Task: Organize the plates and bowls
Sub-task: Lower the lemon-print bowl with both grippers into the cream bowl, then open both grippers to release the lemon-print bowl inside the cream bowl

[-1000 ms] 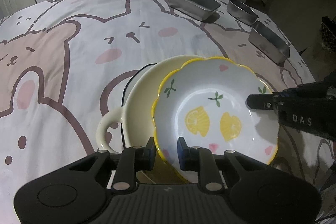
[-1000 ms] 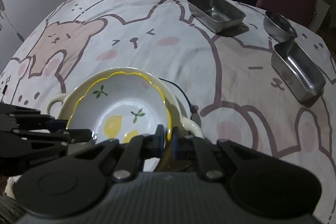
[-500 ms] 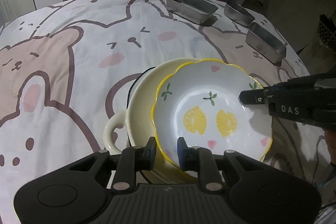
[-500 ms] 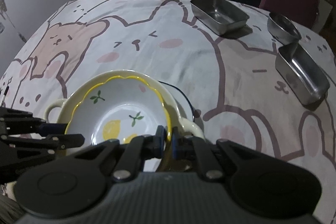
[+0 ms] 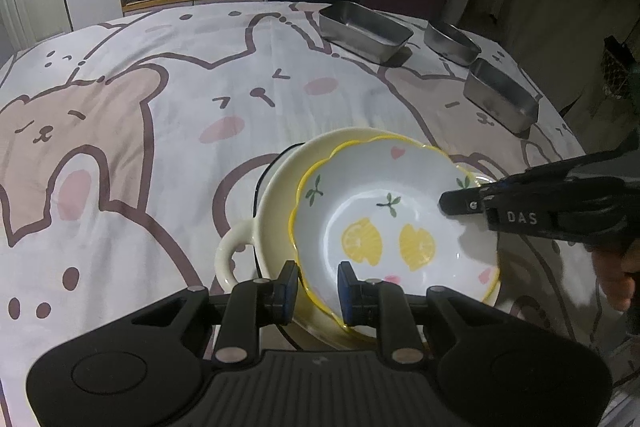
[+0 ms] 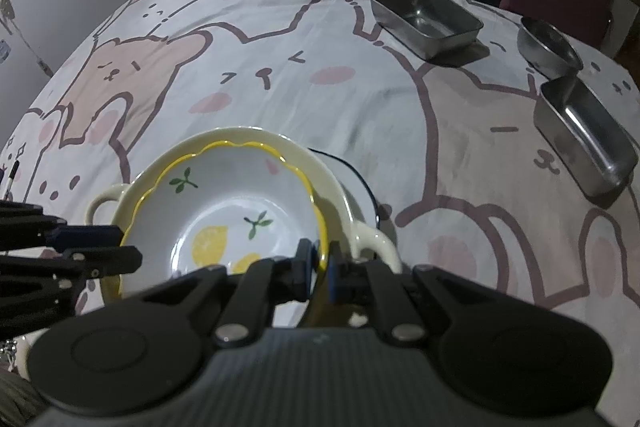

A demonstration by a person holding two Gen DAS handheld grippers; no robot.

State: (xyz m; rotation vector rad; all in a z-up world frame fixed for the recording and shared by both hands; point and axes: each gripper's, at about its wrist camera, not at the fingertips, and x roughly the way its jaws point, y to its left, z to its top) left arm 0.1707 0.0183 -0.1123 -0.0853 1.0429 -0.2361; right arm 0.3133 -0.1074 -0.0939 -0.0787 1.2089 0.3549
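Note:
A white lemon-print bowl with a yellow scalloped rim [image 5: 384,215] sits inside a cream two-handled bowl [image 5: 276,187], which rests on a dark-rimmed white plate [image 6: 356,179]. My left gripper [image 5: 318,287] is shut on the near rim of the lemon bowl. My right gripper [image 6: 320,265] is shut on the opposite rim of the lemon bowl [image 6: 224,199]; it also shows in the left wrist view [image 5: 452,205]. The cream bowl [image 6: 320,171] shows a handle on each side.
A bear-and-bunny tablecloth [image 5: 160,115] covers the table. At the far right stand a steel rectangular tray [image 5: 364,31], a small round steel bowl [image 5: 452,41] and a second steel tray [image 5: 500,99]. Chairs and cabinets lie beyond the far edge.
Both grippers stay shut on the lemon bowl. The stack appears slightly farther and lower in both views, as if the cameras rose a little.

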